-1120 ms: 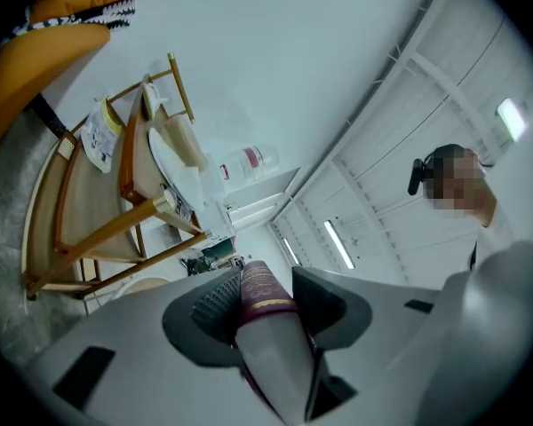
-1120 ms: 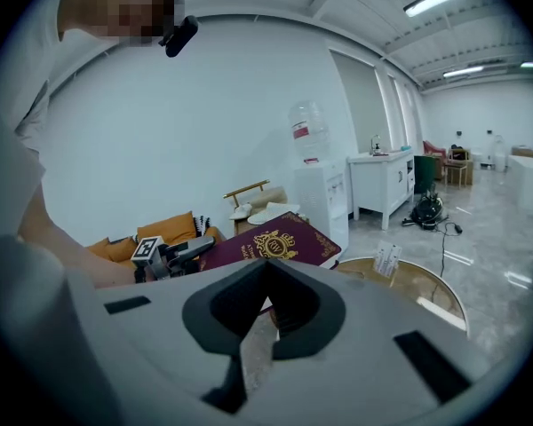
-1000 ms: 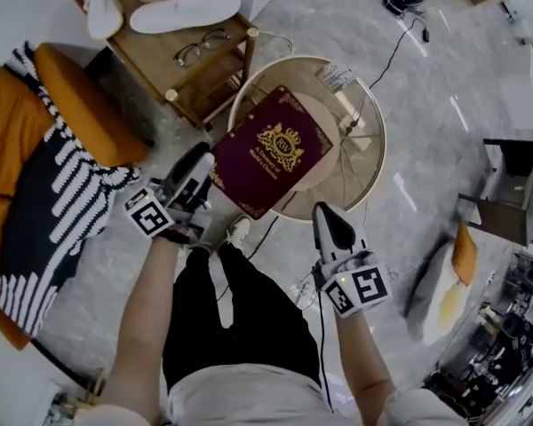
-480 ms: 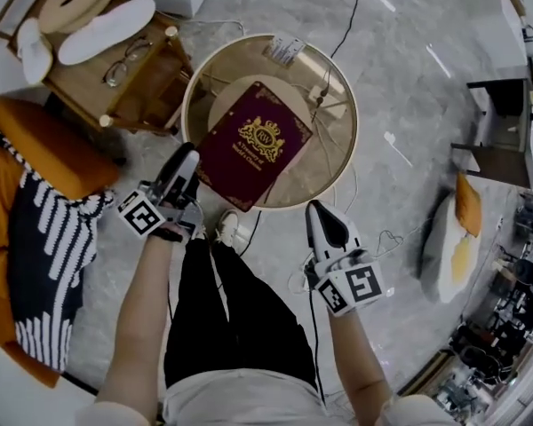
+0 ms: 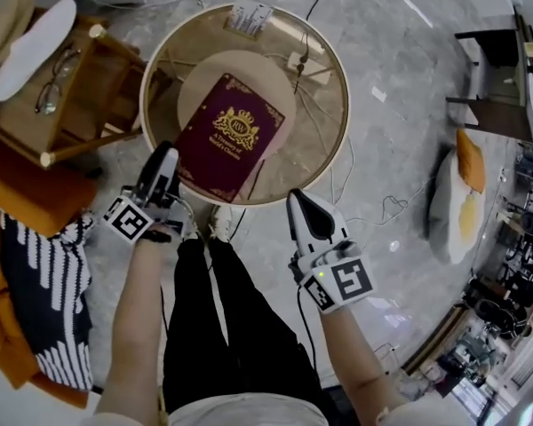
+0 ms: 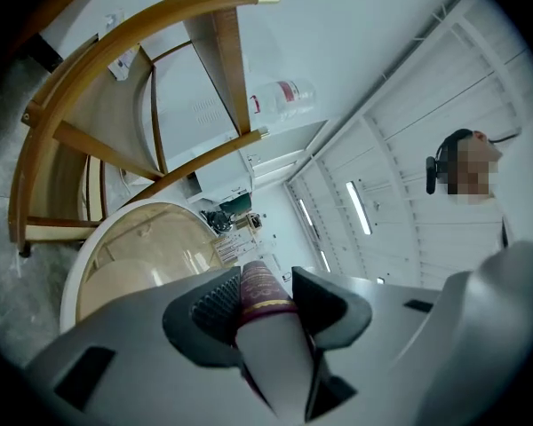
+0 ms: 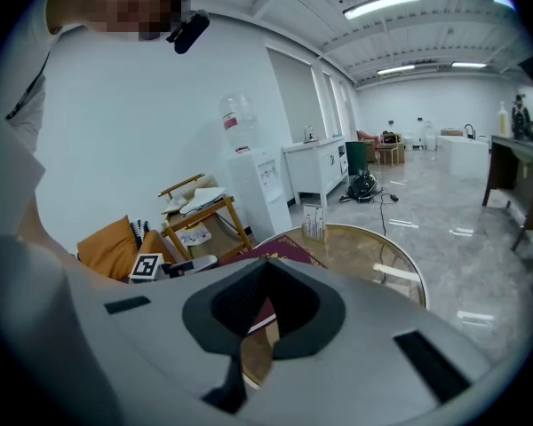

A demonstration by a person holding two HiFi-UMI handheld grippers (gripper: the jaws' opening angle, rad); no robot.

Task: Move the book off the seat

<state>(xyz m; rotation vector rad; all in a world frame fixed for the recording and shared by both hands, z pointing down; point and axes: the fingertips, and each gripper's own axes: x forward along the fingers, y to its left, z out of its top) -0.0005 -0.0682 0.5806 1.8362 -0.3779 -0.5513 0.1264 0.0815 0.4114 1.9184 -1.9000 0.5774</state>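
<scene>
A maroon book [image 5: 229, 136] with a gold crest lies flat over the round glass table [image 5: 338, 69], tilted diagonally. My left gripper [image 5: 164, 169] is shut on the book's near left corner, at the table's near rim. In the left gripper view the book [image 6: 272, 353] sits edge-on between the ribbed pads of the left gripper [image 6: 261, 284]. I cannot tell whether the book rests on the glass. My right gripper [image 5: 306, 216] hovers just outside the table's near right rim, shut and holding nothing. In the right gripper view the right gripper [image 7: 268, 282] points at the book [image 7: 289, 248] and table [image 7: 373, 247].
A wooden side table [image 5: 67, 105] with glasses [image 5: 53, 78] and white slippers [image 5: 31, 38] stands at the left. An orange chair with a striped throw [image 5: 35, 264] is beside it. A small card stand [image 5: 249, 16] sits on the glass. Cables [image 5: 373, 211] and a cushion [image 5: 457, 193] lie on the floor.
The left gripper has carried the book further in over the glass table, so less of it overhangs the near rim. The right gripper kept its place beside the table.
</scene>
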